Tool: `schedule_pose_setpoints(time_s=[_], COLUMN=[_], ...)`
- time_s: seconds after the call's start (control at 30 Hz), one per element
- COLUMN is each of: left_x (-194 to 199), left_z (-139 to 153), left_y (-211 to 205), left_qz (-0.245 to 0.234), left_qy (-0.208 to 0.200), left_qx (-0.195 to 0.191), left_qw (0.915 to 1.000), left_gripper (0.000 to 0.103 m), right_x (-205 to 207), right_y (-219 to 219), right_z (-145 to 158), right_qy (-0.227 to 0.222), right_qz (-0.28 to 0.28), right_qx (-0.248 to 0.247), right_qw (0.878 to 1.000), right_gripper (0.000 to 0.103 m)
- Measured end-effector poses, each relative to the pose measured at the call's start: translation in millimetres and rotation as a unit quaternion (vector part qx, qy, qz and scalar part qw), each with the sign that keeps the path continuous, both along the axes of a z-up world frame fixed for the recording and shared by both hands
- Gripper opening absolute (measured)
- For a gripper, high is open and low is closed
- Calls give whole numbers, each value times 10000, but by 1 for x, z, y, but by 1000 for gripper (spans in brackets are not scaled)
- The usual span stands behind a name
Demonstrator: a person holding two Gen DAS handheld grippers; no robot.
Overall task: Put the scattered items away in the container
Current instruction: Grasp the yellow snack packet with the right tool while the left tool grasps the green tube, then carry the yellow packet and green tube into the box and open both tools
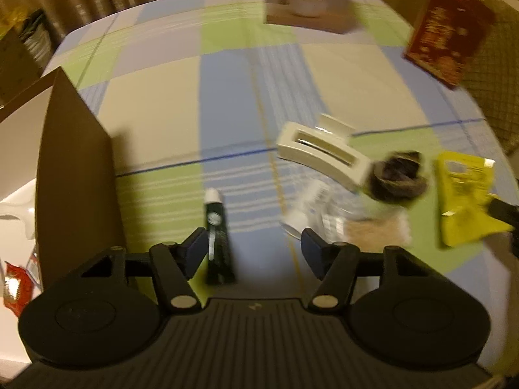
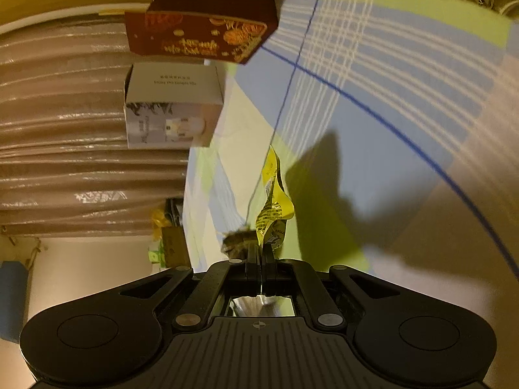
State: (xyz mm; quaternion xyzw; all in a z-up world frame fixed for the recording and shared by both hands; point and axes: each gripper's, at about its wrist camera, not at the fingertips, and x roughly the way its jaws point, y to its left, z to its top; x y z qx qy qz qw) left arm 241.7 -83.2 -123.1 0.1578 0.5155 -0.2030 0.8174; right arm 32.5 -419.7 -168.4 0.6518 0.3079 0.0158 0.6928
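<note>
The right gripper (image 2: pixel 261 253) is pinched tight on the yellow packet (image 2: pixel 274 209). The packet sticks up past the fingertips toward 12 o'clock, and it looks lifted off the checked cloth (image 2: pixel 389 103), with its shadow lying on the cloth at 3 o'clock.

In the left wrist view, the left gripper (image 1: pixel 254 246) is wide open and holds nothing. A dark green tube (image 1: pixel 216 243) lies just inside its left finger. The brown box (image 1: pixel 74 175) stands at 9 o'clock. A white hair clip (image 1: pixel 321 155) and a dark scrunchie (image 1: pixel 397 178) lie toward 2 o'clock.

I think the step now is carrying the packet to the box. Next, the right gripper needs to swing over the box opening and let go. The left gripper could close on the tube.
</note>
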Motion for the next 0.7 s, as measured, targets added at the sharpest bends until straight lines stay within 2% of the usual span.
schedule_pose_setpoints(time_s=[0.13, 0.27, 0.37, 0.43, 0.5, 0.57, 0.7], left_x=[17, 30, 34, 33, 30, 25, 12], left_z=[-10, -24, -28, -28, -27, -27, -26], left_y=[-2, 0, 8, 12, 14, 14, 16], left_qz=[248, 497, 647, 664, 642, 564, 439], left_qy=[72, 210, 320, 391, 432, 404, 451], left_qx=[151, 296, 167, 74, 6, 9, -25], left_qw=[9996, 9981, 9973, 9970, 9970, 9976, 9980], left_gripper=[53, 38, 37, 31, 19, 15, 14], right_x=[5, 7, 8, 8, 7, 7, 5], right_y=[-7, -11, -13, -13, -14, -13, -11], right_z=[-1, -3, -3, -2, -1, 1, 5], right_qy=[-9, -50, -71, -77, -107, -125, -153], right_qz=[-54, -107, -132, -145, -153, -138, -99], right_qx=[3, 40, 38, 36, 33, 13, -9], right_qw=[10000, 9999, 9999, 9999, 9998, 9998, 9998], right_gripper=[3, 3, 3, 3, 3, 3, 3])
